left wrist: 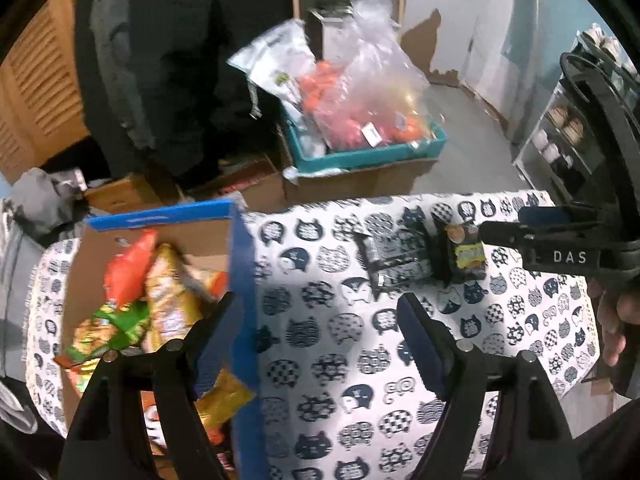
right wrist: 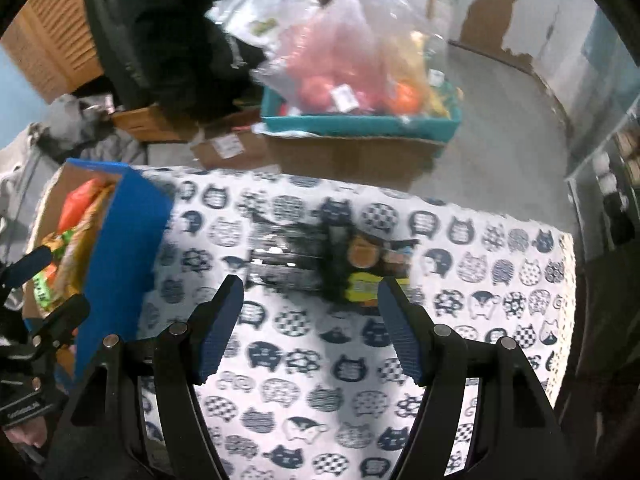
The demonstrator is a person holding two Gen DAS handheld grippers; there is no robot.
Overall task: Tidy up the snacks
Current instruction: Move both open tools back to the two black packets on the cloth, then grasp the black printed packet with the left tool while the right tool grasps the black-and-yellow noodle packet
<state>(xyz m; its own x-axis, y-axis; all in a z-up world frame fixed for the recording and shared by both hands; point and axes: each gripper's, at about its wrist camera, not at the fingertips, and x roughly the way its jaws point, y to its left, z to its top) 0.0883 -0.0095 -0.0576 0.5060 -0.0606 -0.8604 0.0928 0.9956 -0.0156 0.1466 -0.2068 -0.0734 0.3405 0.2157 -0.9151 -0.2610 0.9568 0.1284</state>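
Observation:
A cardboard box with blue edges (left wrist: 240,264) (right wrist: 124,240) stands at the left of a table covered in a cat-print cloth (left wrist: 332,360) (right wrist: 320,380). It holds several orange, yellow and green snack bags (left wrist: 160,288) (right wrist: 76,224). A dark foil packet (left wrist: 396,256) (right wrist: 288,256) and a dark packet with a yellow label (left wrist: 466,256) (right wrist: 364,276) lie on the cloth near the far edge. My left gripper (left wrist: 316,304) (right wrist: 52,288) is open and empty, straddling the box's right wall. My right gripper (right wrist: 310,284) (left wrist: 516,224) is open above the cloth, just short of the two packets.
Beyond the table, a teal crate (left wrist: 372,156) (right wrist: 360,124) with plastic bags of orange and red goods sits on cardboard boxes on the floor. A shelf rack (left wrist: 568,132) stands at the right. A person in dark clothes (left wrist: 172,60) is behind the box.

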